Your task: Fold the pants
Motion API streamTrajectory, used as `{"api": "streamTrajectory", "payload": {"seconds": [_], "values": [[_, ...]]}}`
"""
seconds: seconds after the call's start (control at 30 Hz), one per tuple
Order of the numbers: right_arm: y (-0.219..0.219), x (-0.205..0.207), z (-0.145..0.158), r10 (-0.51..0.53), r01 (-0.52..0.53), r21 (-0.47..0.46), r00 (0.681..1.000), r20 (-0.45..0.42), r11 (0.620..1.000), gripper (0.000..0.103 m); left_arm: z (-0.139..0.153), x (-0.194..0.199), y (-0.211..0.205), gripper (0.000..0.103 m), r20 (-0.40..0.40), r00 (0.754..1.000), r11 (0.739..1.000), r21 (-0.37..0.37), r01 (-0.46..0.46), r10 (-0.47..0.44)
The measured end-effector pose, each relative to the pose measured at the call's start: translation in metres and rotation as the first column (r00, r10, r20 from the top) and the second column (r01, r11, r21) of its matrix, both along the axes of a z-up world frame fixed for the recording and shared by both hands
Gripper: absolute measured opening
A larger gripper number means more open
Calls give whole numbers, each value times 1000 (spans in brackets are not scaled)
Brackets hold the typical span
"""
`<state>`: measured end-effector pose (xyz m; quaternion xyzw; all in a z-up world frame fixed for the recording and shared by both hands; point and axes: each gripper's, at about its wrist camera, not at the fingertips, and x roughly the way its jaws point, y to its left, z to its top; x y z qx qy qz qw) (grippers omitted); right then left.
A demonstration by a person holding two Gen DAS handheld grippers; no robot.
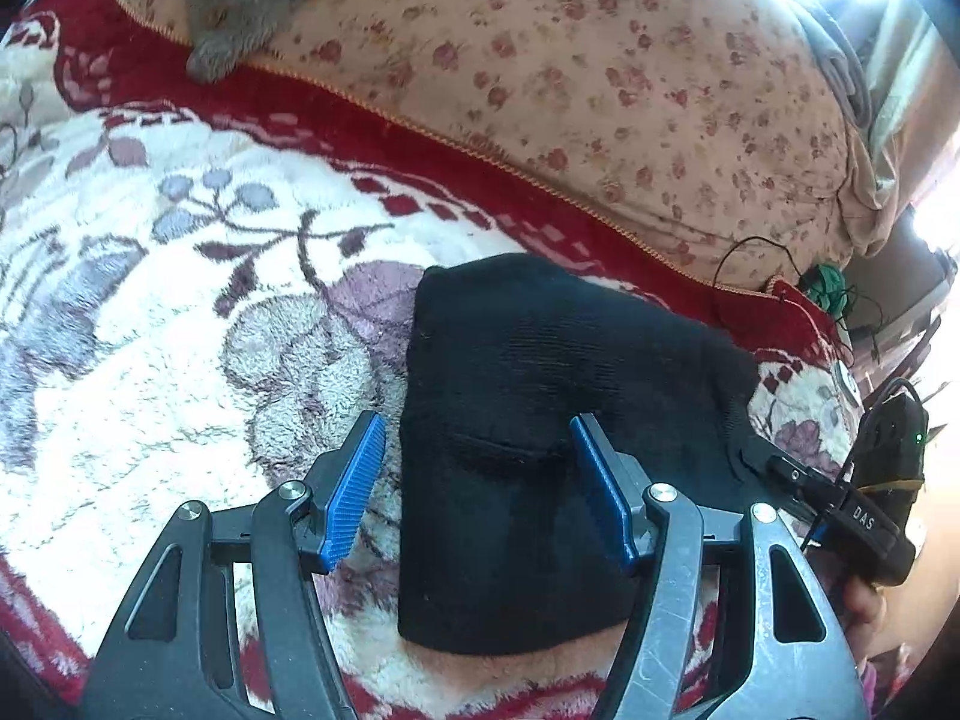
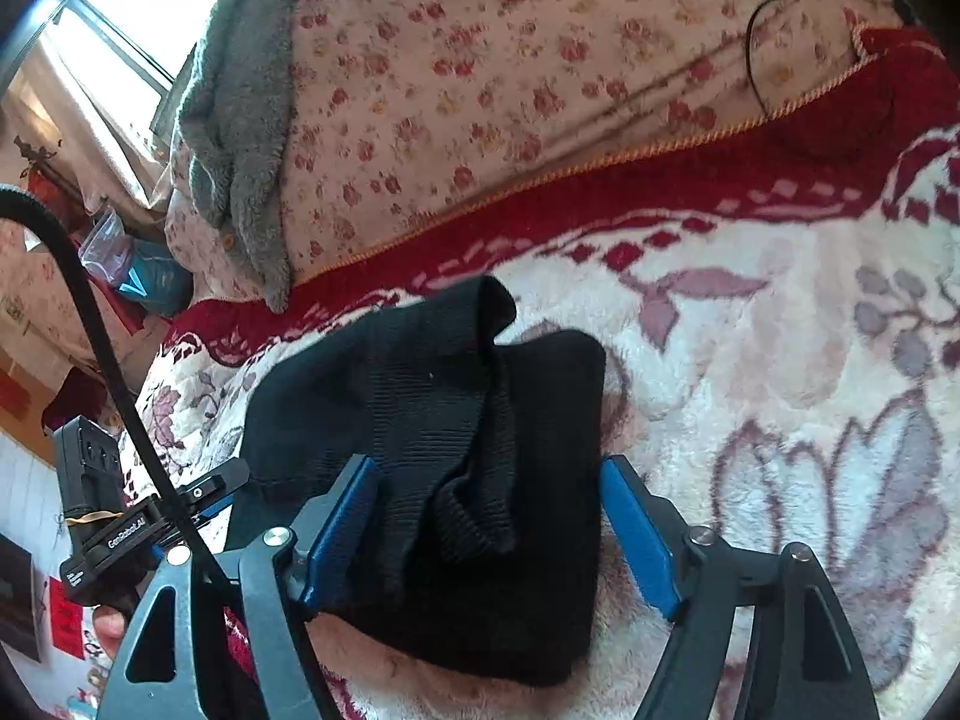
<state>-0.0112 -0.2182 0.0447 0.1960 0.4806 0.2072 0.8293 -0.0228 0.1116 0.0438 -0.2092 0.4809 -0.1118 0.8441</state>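
Note:
The black knit pants (image 1: 540,420) lie folded into a compact bundle on the plush floral blanket (image 1: 150,300). My left gripper (image 1: 480,480) is open just above the bundle's left part, with its blue pads (image 1: 354,492) apart and holding nothing. In the right wrist view the pants (image 2: 456,420) show a raised fold on top. My right gripper (image 2: 486,528) is open with its blue pads (image 2: 636,534) on either side of the bundle's near end, holding nothing. The other gripper shows at each view's edge (image 1: 864,516) (image 2: 120,528).
A floral quilt (image 1: 600,72) is piled behind the blanket, with a grey fleece garment (image 2: 240,120) draped on it. A black cable (image 1: 756,258) lies at the quilt's edge. Bright windows and room clutter are beyond the bed.

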Motion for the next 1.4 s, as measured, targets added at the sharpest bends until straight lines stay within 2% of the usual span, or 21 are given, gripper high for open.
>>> {"api": "streamTrajectory", "payload": {"seconds": [0.07,0.13,0.17,0.23,0.37,0.43,0.5,0.53,0.6,0.63,0.77,0.83,1.17,1.4], "values": [[2,3,-8,9,-8,5,1000,-12,1000,79,-6,3,0,64,-1,1000,1000,-25,11,-11],[1,4,-16,8,-8,20,1000,-25,1000,87,-10,6,0,66,3,1000,998,-53,21,-21],[-2,5,-19,9,-8,41,1000,-23,999,88,-11,7,0,71,3,1000,998,-59,22,-22],[-6,5,-24,11,-10,82,1000,-17,997,89,-17,11,1,72,-2,1000,997,-75,28,-28],[-5,3,-25,42,-41,64,999,-8,997,89,-20,14,-1,83,13,999,993,-111,37,-36],[-5,5,-25,52,-50,60,998,-22,997,89,-20,11,-8,87,34,998,996,-77,53,-50],[-4,7,-25,56,-55,59,998,-24,997,87,-18,8,-23,88,57,994,995,11,95,-96],[-2,5,-23,68,-68,47,998,-3,997,71,-17,6,-29,88,63,991,992,56,116,-120],[3,1,-18,93,-95,35,995,42,995,61,-16,3,-34,81,76,990,990,78,115,-120],[6,-2,-16,101,-103,21,993,65,994,53,-16,2,-34,73,78,991,992,71,107,-113],[13,-8,-3,105,-104,-18,988,111,994,45,-4,-3,-31,34,113,989,993,78,91,-100],[16,-10,4,110,-107,-30,986,125,994,42,5,-7,-28,28,125,987,992,81,95,-104],[45,-13,38,142,-146,8,972,185,989,40,45,-23,-1,25,212,975,993,111,47,-70],[94,-6,56,198,-210,38,957,214,977,40,71,-27,47,25,244,970,989,145,-23,-13]]}}
